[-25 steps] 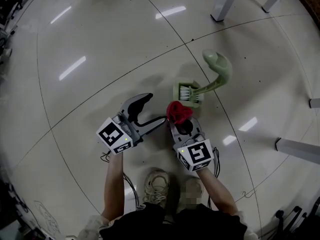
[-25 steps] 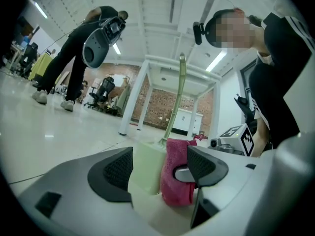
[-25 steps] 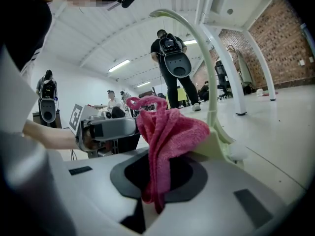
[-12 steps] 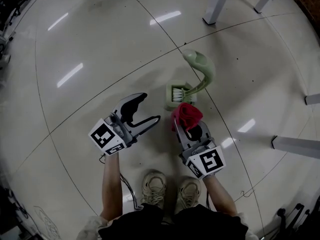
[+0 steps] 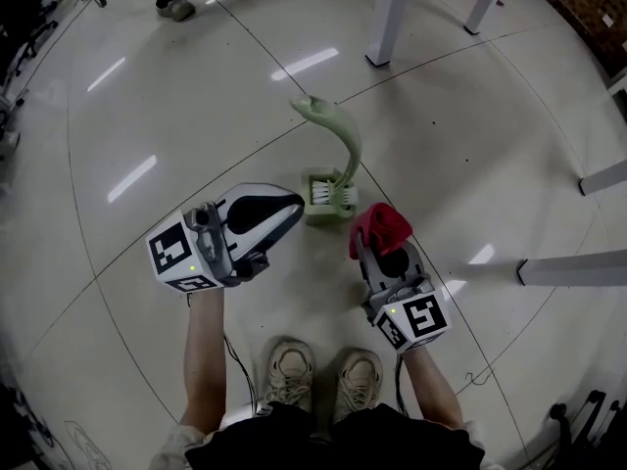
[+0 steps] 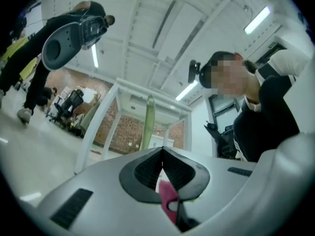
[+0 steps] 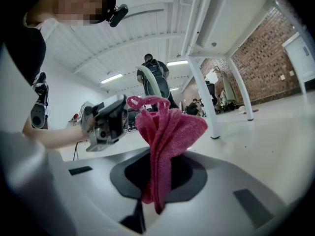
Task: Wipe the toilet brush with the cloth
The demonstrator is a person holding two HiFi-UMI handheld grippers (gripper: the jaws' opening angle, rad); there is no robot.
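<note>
On floor (image 5: 196, 96), head view: green brush (image 5: 345, 145) stands near centre, white bristles low, handle curving toward 12 o'clock. L gripper (image 5: 296, 206) sits at brush's 9 o'clock, tip just beside it, not touching. Its jaws have just closed, pads together w/ nothing between. R gripper (image 5: 380, 251) sits at brush's 4 o'clock, jaws clamped on red cloth (image 5: 380, 225), which bunches past the tips, near brush but apart. Shoes (image 5: 291, 365) at 6 o'clock.
</note>
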